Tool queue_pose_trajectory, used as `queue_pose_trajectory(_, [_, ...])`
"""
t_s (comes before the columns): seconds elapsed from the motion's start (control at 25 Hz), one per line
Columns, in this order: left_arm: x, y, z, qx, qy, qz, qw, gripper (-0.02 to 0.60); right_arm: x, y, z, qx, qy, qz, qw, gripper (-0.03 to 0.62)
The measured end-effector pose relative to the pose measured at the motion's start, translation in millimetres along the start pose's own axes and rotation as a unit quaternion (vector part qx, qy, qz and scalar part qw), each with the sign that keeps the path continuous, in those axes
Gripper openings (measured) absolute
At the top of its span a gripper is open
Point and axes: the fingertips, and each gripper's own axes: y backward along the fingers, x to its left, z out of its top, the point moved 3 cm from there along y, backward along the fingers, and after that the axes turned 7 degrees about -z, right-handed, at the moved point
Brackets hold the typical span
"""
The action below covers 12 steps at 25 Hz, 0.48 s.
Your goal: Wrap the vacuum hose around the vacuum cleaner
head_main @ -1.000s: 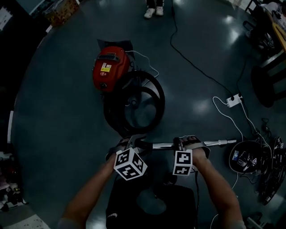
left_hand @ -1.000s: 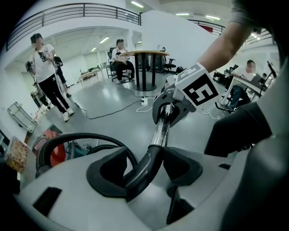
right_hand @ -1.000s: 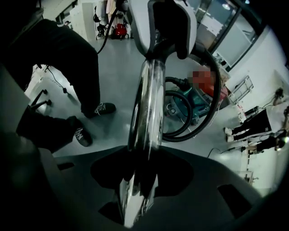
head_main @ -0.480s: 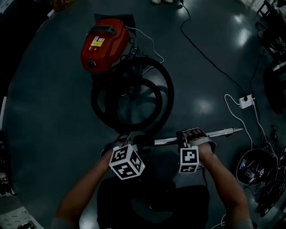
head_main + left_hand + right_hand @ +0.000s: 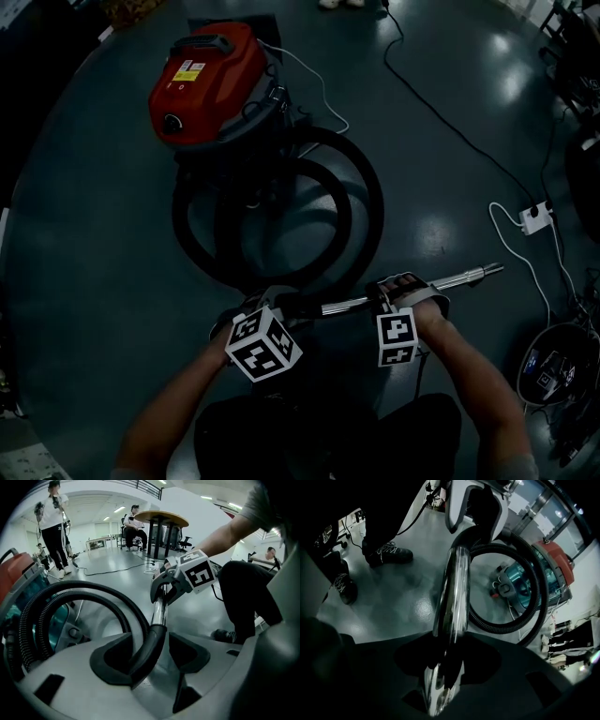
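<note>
1. The left gripper (image 5: 274, 302) is clamped on the black curved hose handle (image 5: 149, 645).
2. The right gripper (image 5: 398, 287) is clamped on the shiny chrome metal tube (image 5: 459, 277).
3. The black ribbed hose (image 5: 367, 202) lies looped on the glossy grey floor (image 5: 94, 281).
4. The red canister vacuum cleaner (image 5: 202, 84) stands just beyond the loops.

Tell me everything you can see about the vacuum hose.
The hose is black, ribbed and flexible. It lies in two wide loops on the floor against the red vacuum cleaner. Its near end becomes a smooth, curved black cuff, clamped in the left gripper and joined to a chrome tube held by the right gripper.
</note>
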Motion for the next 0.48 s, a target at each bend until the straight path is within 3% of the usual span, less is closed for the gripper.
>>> queue_pose_trajectory(0.32, [31.3, -36.7, -43.0, 0.036, -0.035, 0.063, 0.9967, 0.256, 9.5, -64.5, 11.7, -0.013, -0.007, 0.024, 1.000, 0.158])
queue_pose_trajectory(0.48, [38.3, -47.7, -54.9, 0.042, -0.038, 0.068, 0.9961, 0.250, 10.3, -80.4, 13.7, -0.018, -0.009, 0.028, 0.999, 0.158])
